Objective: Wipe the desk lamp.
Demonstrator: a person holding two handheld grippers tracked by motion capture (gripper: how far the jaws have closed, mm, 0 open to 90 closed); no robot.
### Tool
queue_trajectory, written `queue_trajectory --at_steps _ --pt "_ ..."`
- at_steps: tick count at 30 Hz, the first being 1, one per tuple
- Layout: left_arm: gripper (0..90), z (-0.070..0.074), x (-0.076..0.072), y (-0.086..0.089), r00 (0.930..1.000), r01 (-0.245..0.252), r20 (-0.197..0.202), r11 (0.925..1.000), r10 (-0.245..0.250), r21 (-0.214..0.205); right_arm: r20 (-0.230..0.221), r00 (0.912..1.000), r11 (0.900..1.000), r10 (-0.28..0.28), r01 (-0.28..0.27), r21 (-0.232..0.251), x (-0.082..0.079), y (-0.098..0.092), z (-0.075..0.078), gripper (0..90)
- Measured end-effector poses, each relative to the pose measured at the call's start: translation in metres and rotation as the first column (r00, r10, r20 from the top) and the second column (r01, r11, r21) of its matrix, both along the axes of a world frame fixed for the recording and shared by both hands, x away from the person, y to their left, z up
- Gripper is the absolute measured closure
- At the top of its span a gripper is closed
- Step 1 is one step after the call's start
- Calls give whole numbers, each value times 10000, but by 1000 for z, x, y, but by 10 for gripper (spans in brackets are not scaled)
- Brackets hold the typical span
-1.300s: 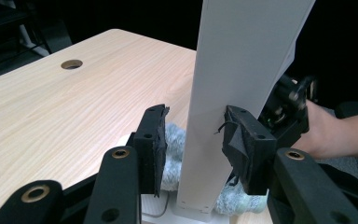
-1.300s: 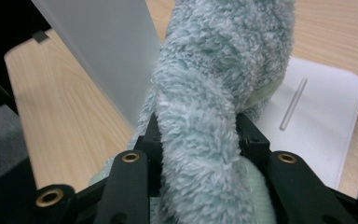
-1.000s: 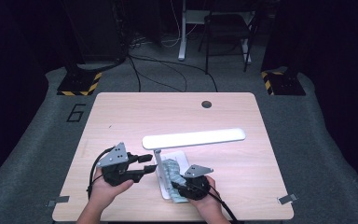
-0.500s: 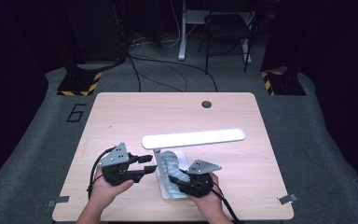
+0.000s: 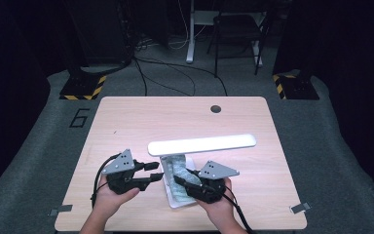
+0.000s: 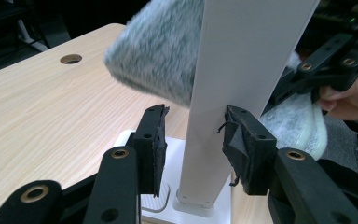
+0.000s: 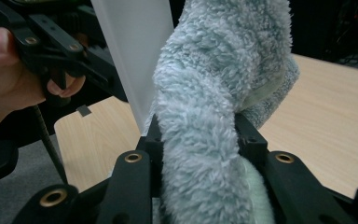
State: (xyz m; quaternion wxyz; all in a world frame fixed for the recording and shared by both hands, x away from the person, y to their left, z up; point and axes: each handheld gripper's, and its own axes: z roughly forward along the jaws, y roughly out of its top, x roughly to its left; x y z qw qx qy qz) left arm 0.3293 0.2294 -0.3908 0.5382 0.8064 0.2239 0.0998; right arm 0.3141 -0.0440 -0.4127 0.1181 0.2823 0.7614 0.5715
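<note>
The lamp stem (image 6: 223, 107) is clamped by the left tool (image 6: 193, 140); the cloth (image 7: 209, 121), pinched in the right tool (image 7: 198, 140), could be snagged at the head at twelve o'clock, tipping the lamp.

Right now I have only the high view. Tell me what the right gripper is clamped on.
Observer: The right gripper has its jaws pressed on a fluffy grey-blue cloth, bunched between them.
Operator: Report where that cloth sits on the lamp.
Observer: It lies against the side of the white upright lamp post, raised off the table.
Operator: Now check the left gripper.
Observer: The left gripper has its jaws on either side of that post, low down, just above the lamp base.
</note>
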Motion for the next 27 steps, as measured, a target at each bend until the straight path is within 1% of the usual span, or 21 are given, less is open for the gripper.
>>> queue_trajectory --at_steps 1,4,8,9,12,15,21,22,24,25,26,27 --pt "587 0 0 0 10000 -5 -5 10000 5 -4 348 9994 10000 21 -19 -62 1 1 2 651" --pt "587 0 0 0 10000 1 7 10000 -1 21 697 9976 9999 -43 54 -160 -2 1 11 651" --pt "587 0 0 0 10000 -36 9 10000 36 3 731 9973 9997 25 -43 238 -5 1 21 651" --pt "587 0 0 0 10000 -39 13 10000 39 7 678 9977 9995 42 -63 301 -5 1 23 651" --pt "587 0 0 0 10000 -48 18 10000 48 14 723 9974 9992 56 -84 385 -6 1 28 650" --pt "587 0 0 0 10000 -46 25 10000 46 31 921 9957 9991 47 -85 414 -8 1 34 650" --pt "587 0 0 0 10000 -43 23 10000 43 11 1108 9938 9957 130 -230 894 -11 0 49 648" --pt "587 0 0 1 10000 4 67 10000 -5 92 1189 9928 9955 129 -239 920 -12 0 51 648" --pt "579 0 1 2 9999 37 141 9999 -38 101 1336 9910 9954 117 -242 923 -13 0 54 646" --pt "563 0 2 3 9997 185 179 9998 -187 99 1377 9904 9957 118 -242 889 -12 0 53 645" --pt "545 0 2 4 9991 403 89 9992 -403 -21 1360 9906 9956 113 -238 905 -12 -1 52 645" --pt "530 -1 2 4 9981 608 82 9981 -607 -69 1329 9910 9953 136 -261 930 -11 -1 51 644"
